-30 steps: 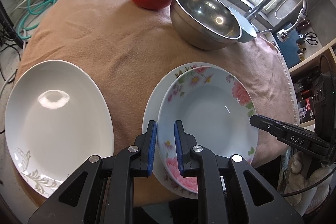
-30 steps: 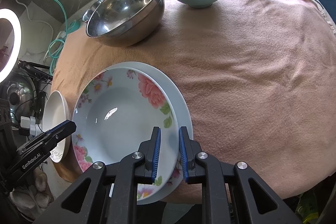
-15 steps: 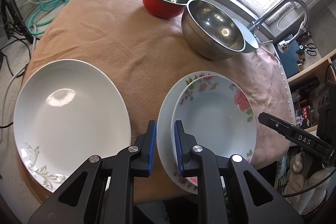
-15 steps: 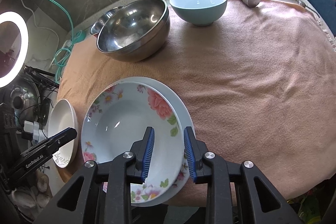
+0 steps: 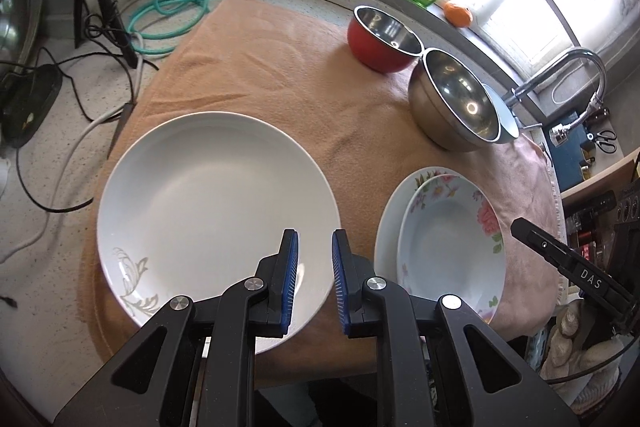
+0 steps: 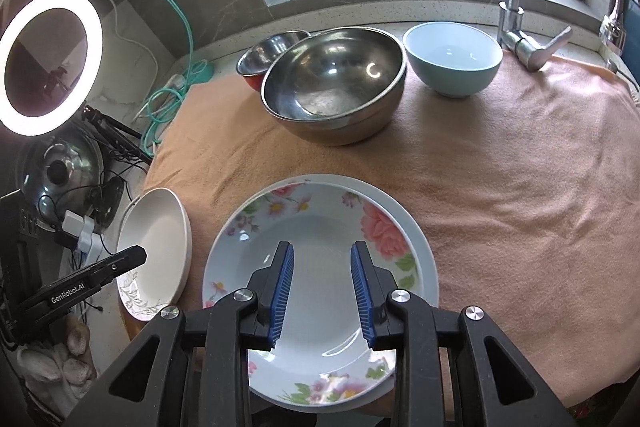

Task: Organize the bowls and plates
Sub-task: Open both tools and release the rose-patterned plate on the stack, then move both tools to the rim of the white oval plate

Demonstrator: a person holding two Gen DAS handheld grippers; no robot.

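I am finding the task partly done: the floral-rimmed shallow plate (image 6: 320,291) is lying stacked on a plain white plate (image 6: 416,247) near the table's front edge, while the large white plate with a grey leaf motif (image 5: 216,203) is sitting alone, just beside the stack and overhanging that edge. The steel mixing bowl (image 6: 334,91), red-sided steel bowl (image 5: 384,39) and pale blue ceramic bowl (image 6: 452,57) are standing unnested at the back. My left gripper (image 5: 314,279) and right gripper (image 6: 322,293) are hovering with jaws apart, gripping nothing. The peach cloth (image 6: 520,187) is offering open room on the right.
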